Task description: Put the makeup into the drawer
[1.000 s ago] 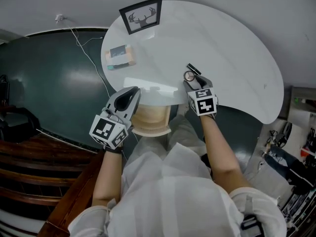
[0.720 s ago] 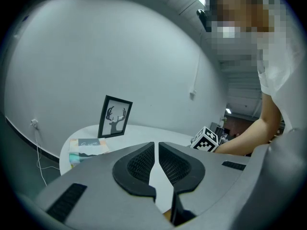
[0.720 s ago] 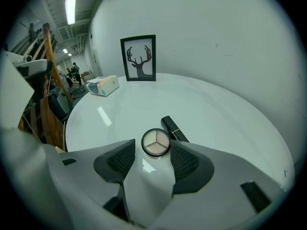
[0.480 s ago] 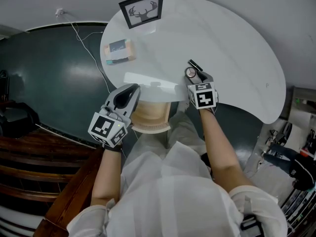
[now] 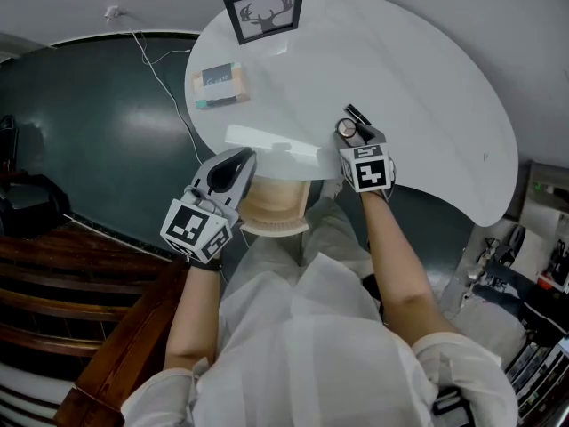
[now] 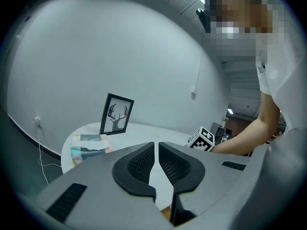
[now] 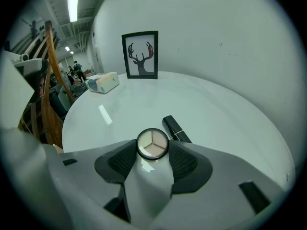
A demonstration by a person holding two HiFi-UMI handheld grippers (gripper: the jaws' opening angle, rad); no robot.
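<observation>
A round compact point(image 7: 152, 143) with three pale shades lies on the white table point(image 5: 418, 87), pinched between the fingertips of my right gripper point(image 7: 152, 152), which is shut on it. A black lipstick tube point(image 7: 175, 128) lies just beyond it, to the right. In the head view the compact point(image 5: 344, 129) and the tube point(image 5: 357, 116) are near the table's front edge, at my right gripper point(image 5: 349, 137). The pale wooden drawer point(image 5: 272, 210) stands open under that edge. My left gripper point(image 5: 236, 158) hovers at the drawer's left side, shut and holding nothing point(image 6: 156, 153).
A framed deer picture point(image 5: 264, 12) stands at the table's far edge. A small pastel box point(image 5: 220, 84) lies at the table's left. A white cable point(image 5: 160, 83) hangs down the dark wall. My lap is right below the drawer.
</observation>
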